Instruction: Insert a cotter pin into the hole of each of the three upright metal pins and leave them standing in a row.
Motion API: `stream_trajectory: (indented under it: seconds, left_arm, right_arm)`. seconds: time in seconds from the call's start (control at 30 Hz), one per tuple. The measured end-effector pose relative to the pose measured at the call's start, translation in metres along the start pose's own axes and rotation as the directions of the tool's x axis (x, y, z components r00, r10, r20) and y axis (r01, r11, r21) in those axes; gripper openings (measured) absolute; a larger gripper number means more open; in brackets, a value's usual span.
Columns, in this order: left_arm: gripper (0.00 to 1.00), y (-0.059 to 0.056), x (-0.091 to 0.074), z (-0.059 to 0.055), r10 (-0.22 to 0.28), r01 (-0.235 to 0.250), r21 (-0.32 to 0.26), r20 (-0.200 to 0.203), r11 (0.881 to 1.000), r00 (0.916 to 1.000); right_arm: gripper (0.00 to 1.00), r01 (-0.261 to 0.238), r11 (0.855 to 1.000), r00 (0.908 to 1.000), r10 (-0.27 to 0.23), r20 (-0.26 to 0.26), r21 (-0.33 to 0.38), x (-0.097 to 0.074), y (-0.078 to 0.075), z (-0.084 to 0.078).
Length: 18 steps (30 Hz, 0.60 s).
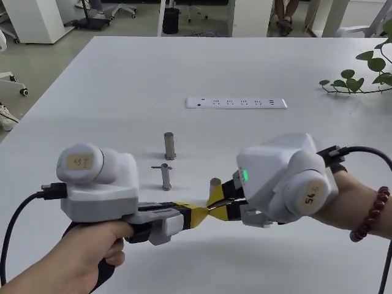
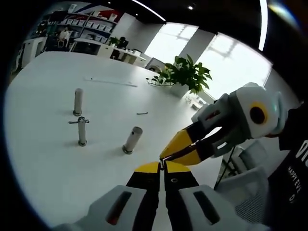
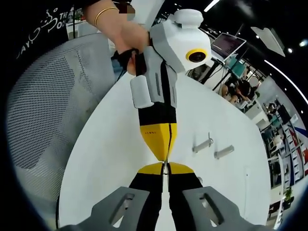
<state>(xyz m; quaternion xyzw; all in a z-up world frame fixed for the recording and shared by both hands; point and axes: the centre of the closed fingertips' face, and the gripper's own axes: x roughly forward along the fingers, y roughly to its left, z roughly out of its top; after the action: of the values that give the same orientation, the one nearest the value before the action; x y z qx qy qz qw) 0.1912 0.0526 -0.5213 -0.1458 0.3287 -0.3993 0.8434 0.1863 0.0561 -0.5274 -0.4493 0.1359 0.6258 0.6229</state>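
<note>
Just short of the near bare pin (image 1: 215,183), upright beyond their tips, left tool (image 2: 163,166) and right tool (image 3: 165,170) met nose to nose, both clamped on a thin cotter (image 3: 165,164).

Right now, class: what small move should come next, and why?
I would probably ease open the left gripper: it and the right gripper are shut tip to tip on one cotter pin, and the nearest upright pin is bare.
</note>
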Motion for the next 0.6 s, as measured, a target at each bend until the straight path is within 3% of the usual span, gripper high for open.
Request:
stream_trajectory:
  seconds: [0.43, 0.53, 0.6]
  left_arm:
    - [0.0, 0.0048, 0.0004, -0.0031, -0.002, 0.004, 0.083, -0.025, 0.997, 0.9997]
    - [0.0, 0.0067, -0.0004, -0.008, 0.005, 0.001, 0.118, -0.046, 0.993, 0.9989]
    - [0.0, 0.0067, -0.0012, -0.0097, 0.006, 0.001, 0.14, -0.049, 0.99, 0.9988]
  right_arm:
    - [0.0, -0.023, 0.995, 0.9995, 0.021, 0.024, 0.093, -0.0009, 0.0017, -0.0044]
    - [0.0, -0.041, 0.984, 0.998, 0.032, 0.054, 0.174, -0.0026, 0.0015, -0.0057]
    - [0.0, -0.055, 0.967, 0.9962, 0.036, 0.079, 0.248, -0.004, 0.0, -0.0075]
